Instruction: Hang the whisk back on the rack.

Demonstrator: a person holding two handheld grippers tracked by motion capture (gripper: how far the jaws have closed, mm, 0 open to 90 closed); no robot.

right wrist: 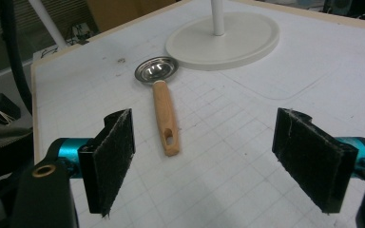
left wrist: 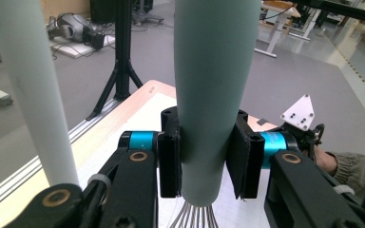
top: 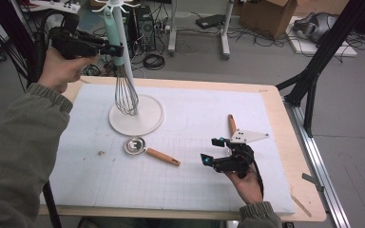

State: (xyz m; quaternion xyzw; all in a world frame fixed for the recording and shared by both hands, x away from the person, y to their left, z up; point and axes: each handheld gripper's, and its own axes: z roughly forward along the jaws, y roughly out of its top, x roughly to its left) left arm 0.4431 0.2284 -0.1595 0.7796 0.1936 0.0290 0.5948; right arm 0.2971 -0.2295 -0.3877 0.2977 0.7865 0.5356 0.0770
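Note:
A whisk (top: 125,92) with a mint-green handle (left wrist: 214,90) hangs upright, right beside the pole (top: 126,57) of a white hook stand, its wires just above the stand's round base (top: 147,121). My left gripper (top: 117,50) is shut on that handle, and in the left gripper view both pads (left wrist: 241,156) press its sides. The right gripper (top: 210,151) rests low over the mat at the right with its jaws wide open and nothing between them (right wrist: 209,161). A small metal scoop with a wooden handle (top: 148,151) lies on the mat between the stand and the right gripper (right wrist: 164,111).
Another wooden handle (top: 231,124) lies behind the right gripper, partly hidden by its grey plate. The white gridded mat (top: 190,109) covers most of the table. Hooks (top: 119,5) branch from the stand's top. Black tripod legs (top: 309,80) stand off the table's right edge.

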